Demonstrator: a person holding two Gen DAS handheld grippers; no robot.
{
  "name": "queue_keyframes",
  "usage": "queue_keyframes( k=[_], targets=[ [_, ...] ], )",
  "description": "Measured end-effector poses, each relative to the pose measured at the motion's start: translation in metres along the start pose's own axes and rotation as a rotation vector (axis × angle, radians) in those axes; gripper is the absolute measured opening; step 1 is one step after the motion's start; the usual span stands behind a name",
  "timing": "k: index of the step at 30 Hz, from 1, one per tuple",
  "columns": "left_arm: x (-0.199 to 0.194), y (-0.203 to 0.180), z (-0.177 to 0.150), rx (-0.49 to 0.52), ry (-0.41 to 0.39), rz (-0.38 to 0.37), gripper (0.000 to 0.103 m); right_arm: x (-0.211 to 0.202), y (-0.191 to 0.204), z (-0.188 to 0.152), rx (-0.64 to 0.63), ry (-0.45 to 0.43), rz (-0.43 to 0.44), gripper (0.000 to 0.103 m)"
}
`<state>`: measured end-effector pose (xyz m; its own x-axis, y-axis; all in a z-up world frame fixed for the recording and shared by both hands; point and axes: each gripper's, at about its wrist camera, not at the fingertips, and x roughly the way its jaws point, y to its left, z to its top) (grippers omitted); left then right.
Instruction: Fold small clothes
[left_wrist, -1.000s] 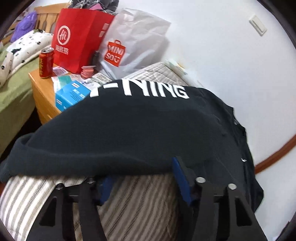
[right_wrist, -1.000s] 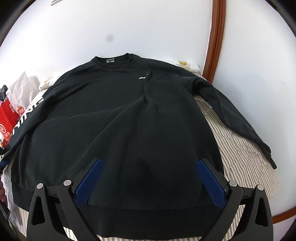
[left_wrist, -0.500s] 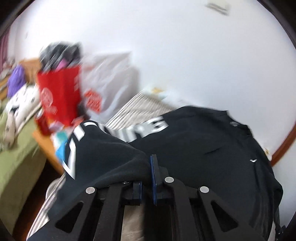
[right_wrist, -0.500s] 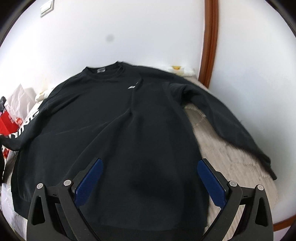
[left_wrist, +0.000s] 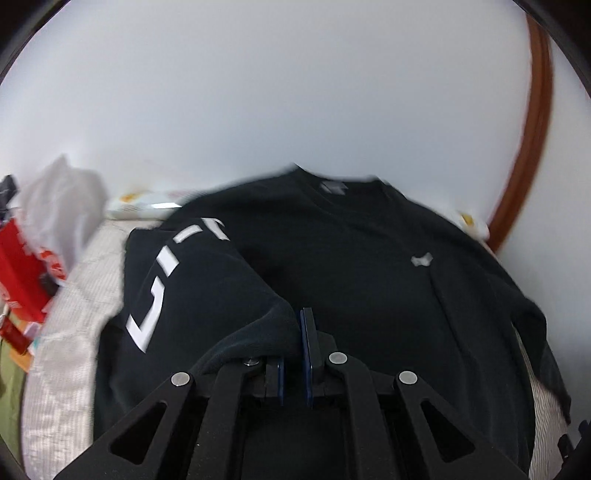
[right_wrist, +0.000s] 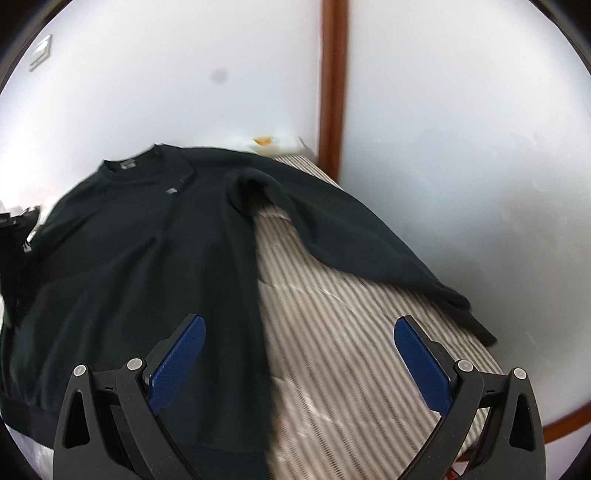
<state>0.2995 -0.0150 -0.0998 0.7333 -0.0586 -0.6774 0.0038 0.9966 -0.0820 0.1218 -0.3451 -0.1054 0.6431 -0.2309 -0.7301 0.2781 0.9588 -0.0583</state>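
A black sweatshirt (left_wrist: 369, 280) (right_wrist: 140, 258) lies spread on a striped bed cover (right_wrist: 332, 332), collar toward the wall. My left gripper (left_wrist: 295, 325) is shut on the cuff of its left sleeve (left_wrist: 207, 288), the one with white lettering, and holds it lifted over the sweatshirt's body. My right gripper (right_wrist: 297, 354) stands open above the cover, just right of the sweatshirt's side edge, with nothing between its fingers. The other sleeve (right_wrist: 369, 240) lies stretched out to the right toward the wall.
White walls close the far side, with a brown wooden trim (right_wrist: 332, 81) in the corner. A red paper bag (left_wrist: 22, 273) and a white plastic bag (left_wrist: 62, 199) stand at the left beyond the bed's edge. A pale packet (right_wrist: 277, 144) lies by the wall.
My left gripper shut on the lettered sleeve's cuff and carried it up and to the right, over the sweatshirt's body. My right gripper slid right, off the body to over the striped cover.
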Motion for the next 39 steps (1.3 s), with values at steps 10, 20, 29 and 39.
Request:
queue_keyframes(
  k=[10,20,29,39],
  targets=[
    [0.000,-0.032,-0.027,0.063,0.071,0.015,0.034,0.007,-0.019,-0.013,0.009,-0.019,0.056,0.101],
    [-0.076,0.061,-0.078,-0.001,0.016,0.083,0.065,-0.002,0.067,0.004,-0.126,-0.041,0.177,0.055],
    [-0.092,0.160,-0.148,-0.106,0.120,0.128,0.065,-0.001,0.193,0.015,-0.289,0.002,0.429,0.060],
    [-0.079,0.175,-0.165,-0.127,0.093,0.089,0.065,0.004,0.322,0.012,-0.540,0.034,0.503,0.065]
  ],
)
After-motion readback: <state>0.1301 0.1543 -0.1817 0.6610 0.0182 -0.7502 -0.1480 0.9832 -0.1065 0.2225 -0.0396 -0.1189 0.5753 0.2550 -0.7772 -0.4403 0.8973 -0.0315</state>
